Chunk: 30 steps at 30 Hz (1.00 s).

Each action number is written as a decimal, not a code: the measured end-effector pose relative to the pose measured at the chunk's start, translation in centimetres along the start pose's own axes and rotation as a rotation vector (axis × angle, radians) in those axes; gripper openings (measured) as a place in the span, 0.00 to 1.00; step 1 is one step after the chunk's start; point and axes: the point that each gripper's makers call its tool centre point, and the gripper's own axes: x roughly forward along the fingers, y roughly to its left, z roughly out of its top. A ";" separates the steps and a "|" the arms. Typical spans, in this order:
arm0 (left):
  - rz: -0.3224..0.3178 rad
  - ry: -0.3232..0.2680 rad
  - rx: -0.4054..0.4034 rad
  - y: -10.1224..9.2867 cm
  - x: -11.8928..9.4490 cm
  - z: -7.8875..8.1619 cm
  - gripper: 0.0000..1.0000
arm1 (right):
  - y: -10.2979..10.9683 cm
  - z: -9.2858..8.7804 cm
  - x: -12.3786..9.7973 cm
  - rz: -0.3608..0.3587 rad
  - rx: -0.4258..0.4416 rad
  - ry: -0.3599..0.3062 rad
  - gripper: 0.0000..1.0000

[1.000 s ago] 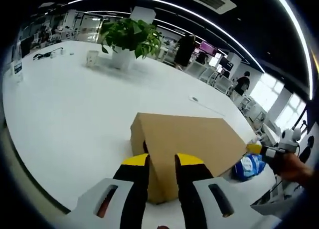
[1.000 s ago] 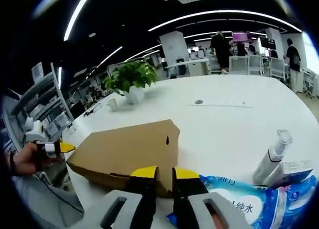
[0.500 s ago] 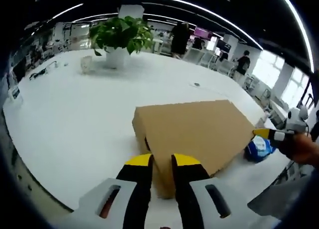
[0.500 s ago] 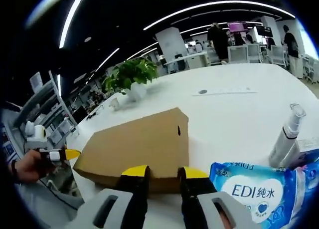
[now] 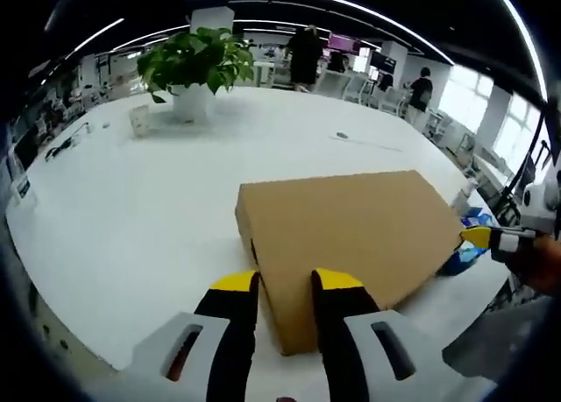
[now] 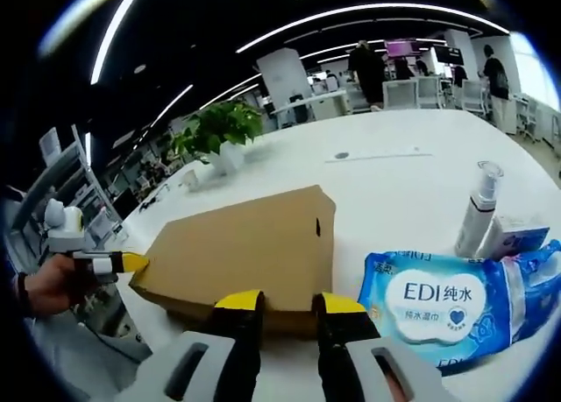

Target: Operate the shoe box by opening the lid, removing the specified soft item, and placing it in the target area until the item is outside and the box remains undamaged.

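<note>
Cardboard shoe box (image 5: 351, 236), one only, lies lid-closed on the white table (image 5: 131, 201). Left gripper (image 5: 286, 284) and right gripper (image 6: 289, 304) each have their jaws parted at its edge, holding nothing. One blue wipes pack (image 6: 438, 306), one spray bottle (image 6: 478, 208) and one potted plant (image 5: 188, 65) stand nearby.

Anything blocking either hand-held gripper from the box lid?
Nothing visible. The left hand-held gripper and the right hand-held gripper each straddle an end edge of the cardboard box, jaws open. The lid is closed. The blue wipes pack lies on the table beside the box, out of the way.

parted right tongs (image 6: 289, 305) at closed shoe box (image 6: 245, 249), beside wipes pack (image 6: 443, 306)
</note>
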 end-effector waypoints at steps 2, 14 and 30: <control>-0.012 -0.007 0.012 -0.1 0.6 0.6 0.25 | 0.0 -0.1 -0.1 -0.012 0.004 -0.001 0.21; -0.048 0.027 0.030 -0.6 4.6 4.3 0.27 | -0.1 -0.3 0.1 -0.015 0.060 -0.003 0.20; -0.037 -0.031 0.042 -1.4 0.4 2.4 0.36 | -2.7 0.6 -4.7 -0.025 0.021 -0.045 0.32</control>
